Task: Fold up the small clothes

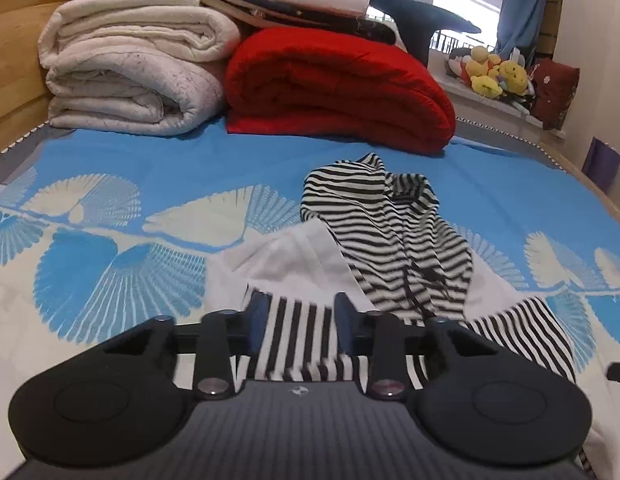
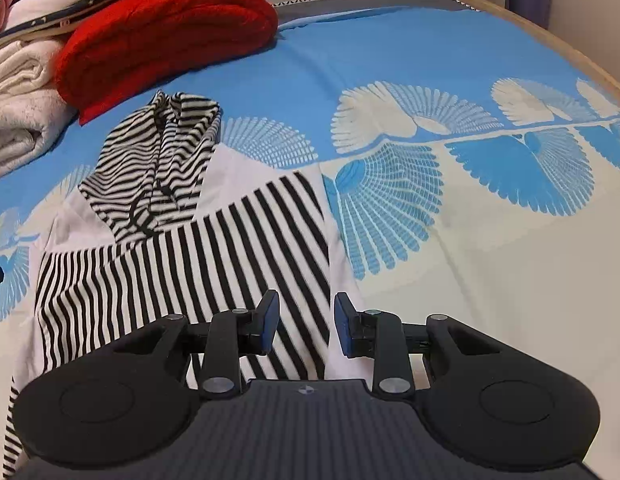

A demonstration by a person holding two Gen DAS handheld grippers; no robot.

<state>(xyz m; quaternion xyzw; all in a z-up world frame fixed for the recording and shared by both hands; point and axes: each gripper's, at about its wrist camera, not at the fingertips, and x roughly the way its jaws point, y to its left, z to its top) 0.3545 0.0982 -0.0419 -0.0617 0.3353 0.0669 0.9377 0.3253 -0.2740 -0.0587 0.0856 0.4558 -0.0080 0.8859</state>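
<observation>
The striped top point(image 2: 181, 248) lies spread on the blue bedsheet point(image 2: 390, 52), its hood point(image 1: 374, 216) bunched at the far end, near the red blanket point(image 1: 334, 88) and the stack of folded white quilts point(image 1: 129, 76). Both claws work at the near hem.

The left claw point(image 1: 297, 320) has a bunch of the broad-striped cloth rising between its blue pads, and the fabric looks lifted there, so it reads as gripping the hem, though how firmly the pads bite cannot be told. The right claw point(image 2: 305, 320) stands part-open over the right edge of the top, with cloth lying under the gap; its pads do not seem to press on anything.

The step in hand looks like taking hold of the near hem to carry it toward the hood. To do it well, the right claw probably needs to come down onto the hem edge and pinch both layers, not just the upper one. Both holds should sit equally far in from each side, so the fold line runs straight across. Lifting evenly would keep the cloth from dragging or twisting, and the bunched hood should be flattened before anything is laid over it.
</observation>
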